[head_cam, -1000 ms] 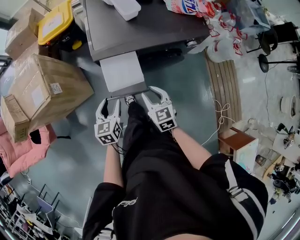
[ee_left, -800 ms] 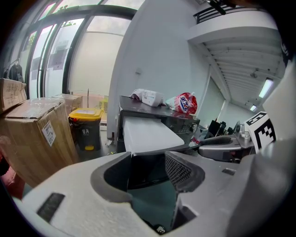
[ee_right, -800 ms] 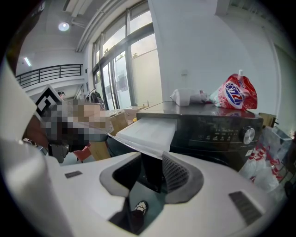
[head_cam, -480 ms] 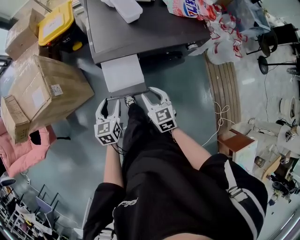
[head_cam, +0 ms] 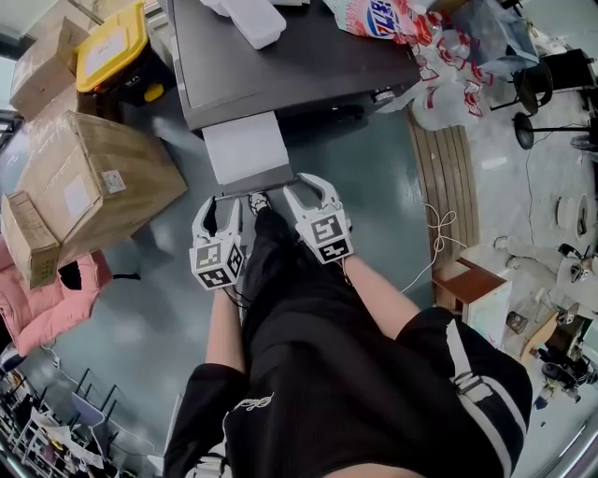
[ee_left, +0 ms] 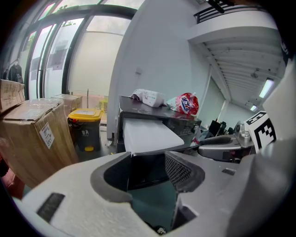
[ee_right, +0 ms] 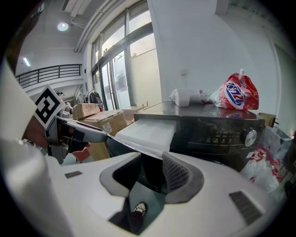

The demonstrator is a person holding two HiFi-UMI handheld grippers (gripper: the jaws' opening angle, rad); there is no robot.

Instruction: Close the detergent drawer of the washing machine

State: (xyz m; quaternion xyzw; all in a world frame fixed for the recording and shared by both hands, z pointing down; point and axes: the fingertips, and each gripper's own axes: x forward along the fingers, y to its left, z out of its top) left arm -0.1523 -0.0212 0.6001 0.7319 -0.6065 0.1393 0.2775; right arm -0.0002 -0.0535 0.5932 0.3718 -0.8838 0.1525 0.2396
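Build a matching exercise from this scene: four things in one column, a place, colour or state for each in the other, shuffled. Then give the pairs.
Things
1. detergent drawer
2. bin lid
3. printed bag
4. cardboard box

Place, colour or state
A. on top of the washing machine
B. yellow
C. brown, on the floor
D. pulled out, not yet closed

Pairs: 1-D, 2-B, 3-A, 4-C

Pulled-out detergent drawer (head_cam: 245, 147) blocks straight ahead of left gripper (head_cam: 217, 207) and right gripper (head_cam: 306, 189); bare floor (head_cam: 369, 177) either side, cardboard box (head_cam: 89, 182) close on left, bags (head_cam: 439, 84) and slatted bench (head_cam: 450, 177) well off right.
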